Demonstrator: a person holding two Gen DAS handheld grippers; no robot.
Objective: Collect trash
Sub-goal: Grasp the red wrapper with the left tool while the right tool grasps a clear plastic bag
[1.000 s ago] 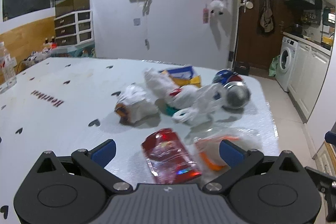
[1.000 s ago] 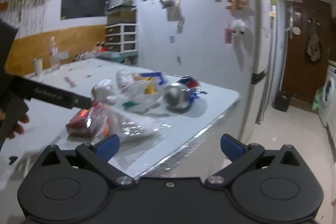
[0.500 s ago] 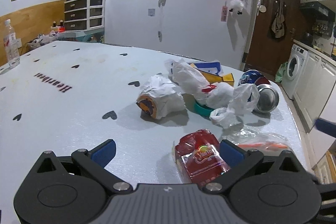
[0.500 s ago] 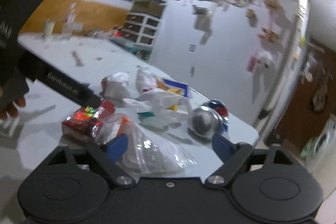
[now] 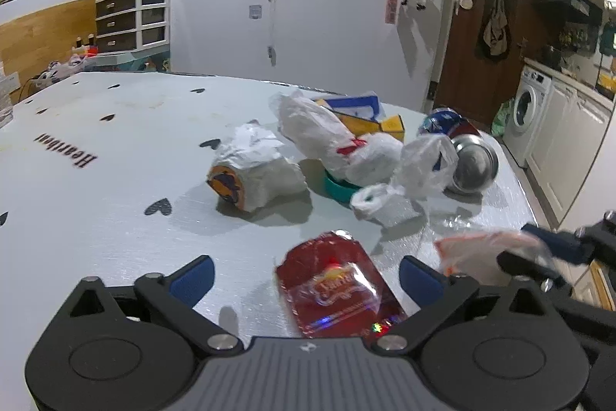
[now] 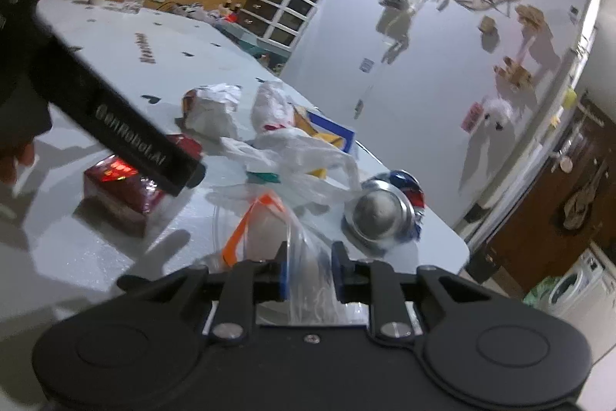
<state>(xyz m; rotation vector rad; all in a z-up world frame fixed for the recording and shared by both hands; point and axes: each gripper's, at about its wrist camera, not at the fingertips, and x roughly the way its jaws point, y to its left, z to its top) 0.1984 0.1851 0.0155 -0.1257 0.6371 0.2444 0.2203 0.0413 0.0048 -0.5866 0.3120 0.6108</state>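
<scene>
Right wrist view: right claw [image 6: 308,270] closing on clear zip bag [image 6: 304,253] (contents unclear); left claw [image 5: 306,276] spread, narrowing.

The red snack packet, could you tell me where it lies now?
The red snack packet lies on the table, between the left gripper's fingers, left of the clear zip bag.

I see a white table [image 5: 115,187] with black hearts – a glossy red packet [image 5: 338,291], an orange-edged clear bag [image 6: 269,222].

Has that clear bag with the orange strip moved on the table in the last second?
Cannot tell. The clear bag now sits between the closing right gripper, but both cameras moved; beside the steel bowl it looks much the same.
</scene>
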